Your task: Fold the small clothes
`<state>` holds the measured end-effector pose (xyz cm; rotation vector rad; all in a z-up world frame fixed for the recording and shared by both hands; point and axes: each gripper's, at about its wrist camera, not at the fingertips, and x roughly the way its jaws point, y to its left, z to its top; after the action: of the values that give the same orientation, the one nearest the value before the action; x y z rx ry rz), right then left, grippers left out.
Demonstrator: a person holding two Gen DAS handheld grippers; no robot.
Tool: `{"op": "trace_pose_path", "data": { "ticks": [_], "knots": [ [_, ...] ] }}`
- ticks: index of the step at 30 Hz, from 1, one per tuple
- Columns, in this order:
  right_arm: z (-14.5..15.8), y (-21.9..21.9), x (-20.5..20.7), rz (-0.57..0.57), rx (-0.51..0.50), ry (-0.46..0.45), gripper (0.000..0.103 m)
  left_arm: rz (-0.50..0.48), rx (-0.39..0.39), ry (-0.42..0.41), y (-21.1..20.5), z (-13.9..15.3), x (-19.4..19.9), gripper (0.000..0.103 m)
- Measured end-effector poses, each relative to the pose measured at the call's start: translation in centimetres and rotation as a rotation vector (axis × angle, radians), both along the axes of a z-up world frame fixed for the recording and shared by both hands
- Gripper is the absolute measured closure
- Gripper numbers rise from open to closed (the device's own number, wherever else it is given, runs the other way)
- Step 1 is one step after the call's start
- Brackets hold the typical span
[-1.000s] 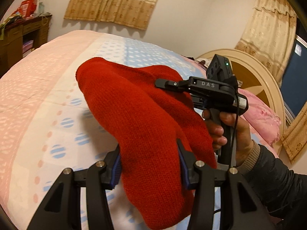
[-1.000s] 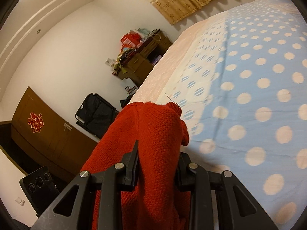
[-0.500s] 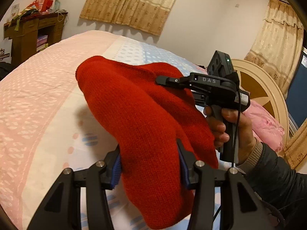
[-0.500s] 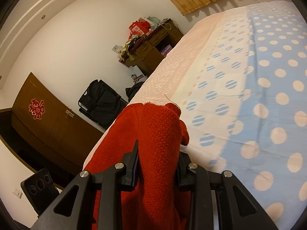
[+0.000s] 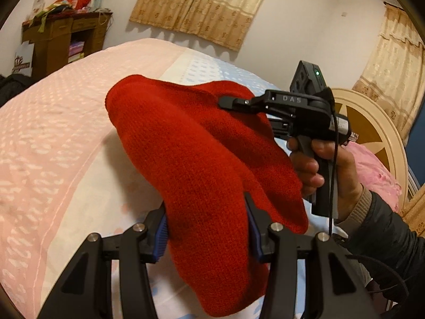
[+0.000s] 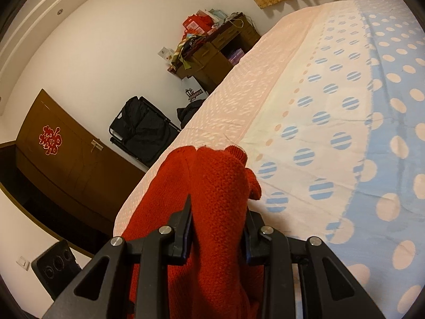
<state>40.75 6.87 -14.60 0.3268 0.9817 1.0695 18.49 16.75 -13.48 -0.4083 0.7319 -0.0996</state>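
A small red knitted garment (image 5: pixel 191 159) hangs in the air above the bed (image 5: pixel 53 138), held between both grippers. My left gripper (image 5: pixel 207 231) is shut on its near end, with the blue pads pressed into the knit. My right gripper (image 5: pixel 233 103) comes in from the right in the left wrist view, held by a hand, and grips the far end. In the right wrist view my right gripper (image 6: pixel 216 228) is shut on a bunched fold of the red garment (image 6: pixel 212 186), which hides the fingertips.
The bed has a pink band and a blue dotted cover (image 6: pixel 372 106). A round cream headboard (image 5: pixel 372 122) and a pink pillow (image 5: pixel 377 170) are at the right. A brown desk (image 5: pixel 66 45) with clutter, a black bag (image 6: pixel 143 127) and a brown wardrobe (image 6: pixel 66 156) line the wall.
Both grippers have carried the garment toward the pink edge of the bed. The holds on the garment are the same.
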Motion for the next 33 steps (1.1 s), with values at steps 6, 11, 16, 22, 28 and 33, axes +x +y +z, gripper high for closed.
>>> {"op": "trace_pose_path", "data": {
  "ticks": [6, 11, 16, 22, 28, 33],
  "knots": [
    [-0.9, 3.1, 0.1, 0.033, -0.044, 0.007, 0.073, 0.034, -0.024, 0.018, 1.1, -1.1, -1.0, 0.053],
    [-1.7, 5.0, 0.2, 0.057, -0.073, 0.007, 0.073, 0.051, -0.048, 0.043, 1.9, -2.6, -1.9, 0.053],
    [-3.0, 5.4, 0.6, 0.049, -0.096, 0.022, 0.073, 0.062, -0.043, 0.034, 1.6, -2.8, -2.7, 0.052],
    [-3.8, 5.1, 1.1, 0.024, -0.121, 0.019, 0.073, 0.066, 0.028, 0.049, 0.5, -2.2, -2.1, 0.048],
    [-5.0, 4.6, 1.6, -0.003, -0.179, 0.031, 0.073, 0.092, 0.055, 0.065, 0.4, -2.0, -1.9, 0.04],
    [-5.9, 4.3, 1.8, -0.01, -0.213, 0.044, 0.073, 0.094, 0.063, 0.074, 0.5, -1.9, -1.7, 0.039]
  ]
}}
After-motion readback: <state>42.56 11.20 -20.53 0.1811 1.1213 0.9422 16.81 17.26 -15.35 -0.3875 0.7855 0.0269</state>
